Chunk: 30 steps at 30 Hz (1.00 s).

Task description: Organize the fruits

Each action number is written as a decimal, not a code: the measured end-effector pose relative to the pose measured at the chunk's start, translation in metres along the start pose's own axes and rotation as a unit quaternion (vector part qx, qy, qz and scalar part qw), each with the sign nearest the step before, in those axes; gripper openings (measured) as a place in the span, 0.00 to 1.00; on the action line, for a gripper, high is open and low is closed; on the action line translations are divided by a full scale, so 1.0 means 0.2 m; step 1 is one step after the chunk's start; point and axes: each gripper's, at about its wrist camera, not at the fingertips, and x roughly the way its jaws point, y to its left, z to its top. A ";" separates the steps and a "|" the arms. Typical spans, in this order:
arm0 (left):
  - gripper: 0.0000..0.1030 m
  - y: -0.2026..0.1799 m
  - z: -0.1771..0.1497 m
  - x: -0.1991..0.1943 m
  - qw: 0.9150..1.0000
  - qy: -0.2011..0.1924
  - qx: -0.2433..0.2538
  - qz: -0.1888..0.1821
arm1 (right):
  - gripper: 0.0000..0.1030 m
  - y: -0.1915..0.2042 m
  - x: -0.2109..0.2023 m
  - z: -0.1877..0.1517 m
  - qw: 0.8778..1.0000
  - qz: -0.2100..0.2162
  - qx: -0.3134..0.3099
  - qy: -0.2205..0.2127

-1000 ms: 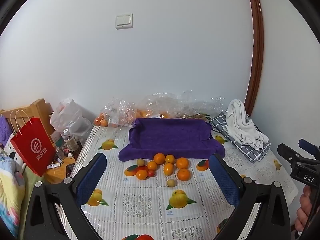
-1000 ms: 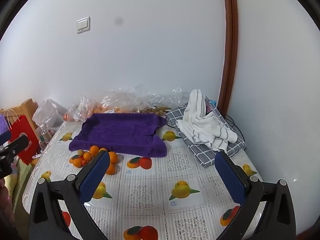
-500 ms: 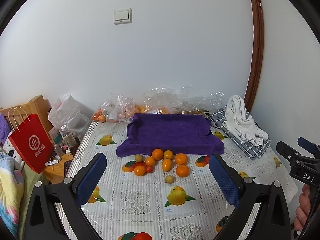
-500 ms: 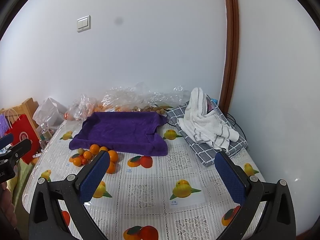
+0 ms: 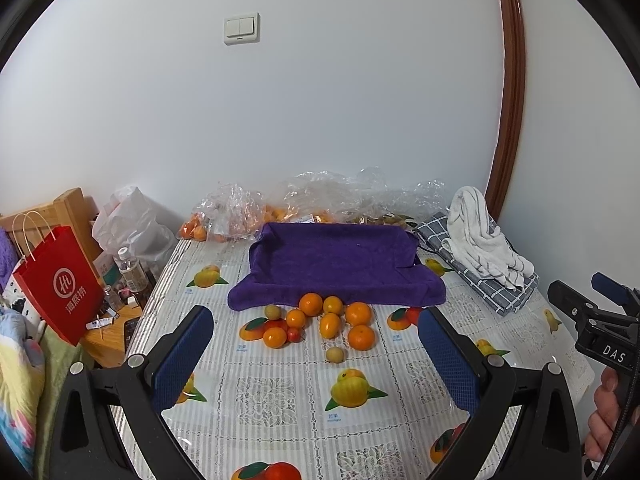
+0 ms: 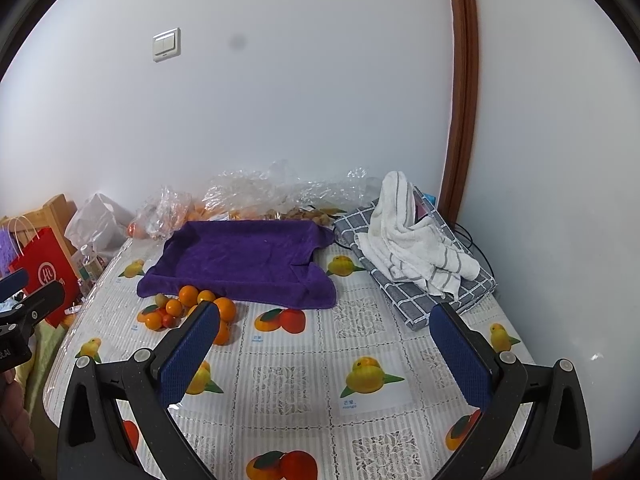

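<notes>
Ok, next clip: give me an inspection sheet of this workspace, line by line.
Surface: table under a fruit-print cloth.
Job's things: loose fruit pile on the cloth, just in front of the purple towel tray; nothing lies in the tray.
Clutter: clear plastic bags with more fruit along the wall; white striped towel on a grey checked cloth.
Grippers: left gripper open, holding nothing; right gripper open, holding nothing; both above the near table edge.
Cables: dark cable behind the checked cloth.
Surroundings: white wall, light switch, red paper bag and bottles left of the table.
</notes>
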 end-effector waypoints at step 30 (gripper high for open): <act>1.00 0.00 0.01 0.01 1.000 0.002 0.001 0.000 | 1.00 0.00 0.02 -0.02 1.000 0.006 0.005 0.002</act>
